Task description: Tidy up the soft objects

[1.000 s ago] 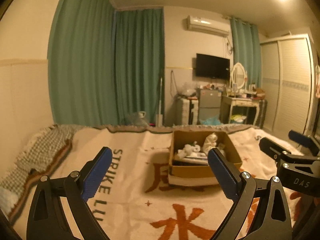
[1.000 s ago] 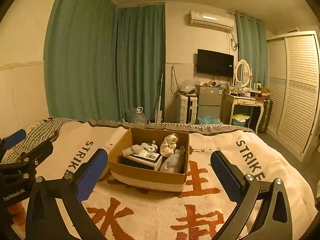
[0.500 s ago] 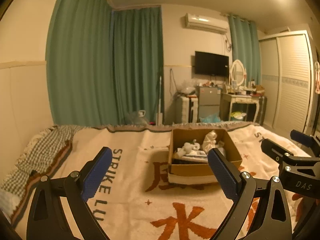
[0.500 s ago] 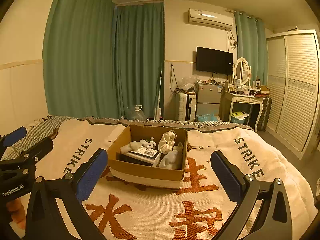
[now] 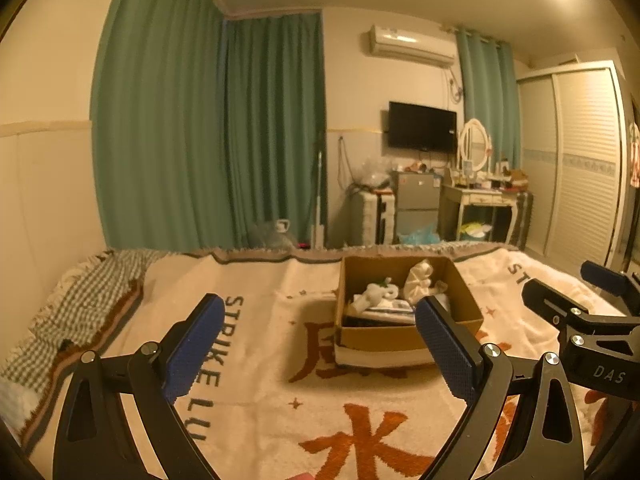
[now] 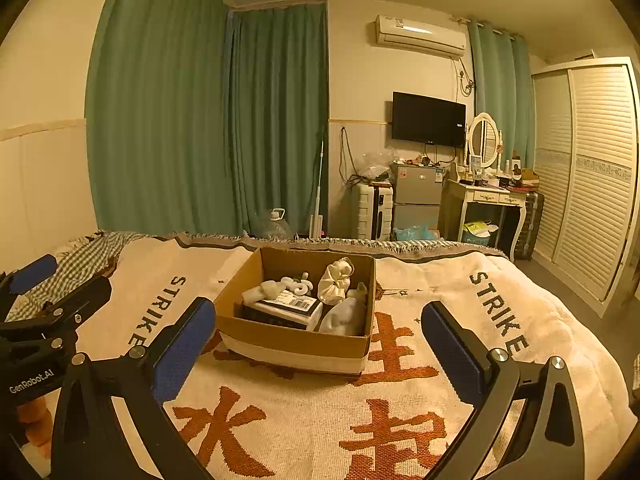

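1. Cardboard box (image 6: 294, 342), one, on the blanket (image 6: 400, 420), holding several white soft objects (image 6: 337, 282); exact count unclear.
2. Two grippers: left gripper (image 5: 320, 340) and right gripper (image 6: 318, 342), both jaws spread, empty.
3. Box lies ahead, unobstructed.

In the left wrist view, the right finger of the left gripper (image 5: 316, 346) covers the near right corner of the cardboard box (image 5: 464, 300) and the front of what lies in it; the white soft items (image 5: 376, 294) beyond that fingertip are too small to identify. The right gripper (image 5: 596, 308), off to the right of the fingers, is cut by the picture's edge. In the right wrist view, the left gripper (image 6: 44, 292), left of the fingers, is likewise cut off, so only 1 blue pad (image 6: 34, 272) shows. The blanket (image 6: 400, 420) lettering runs out past the bottom edge, under both fingers.
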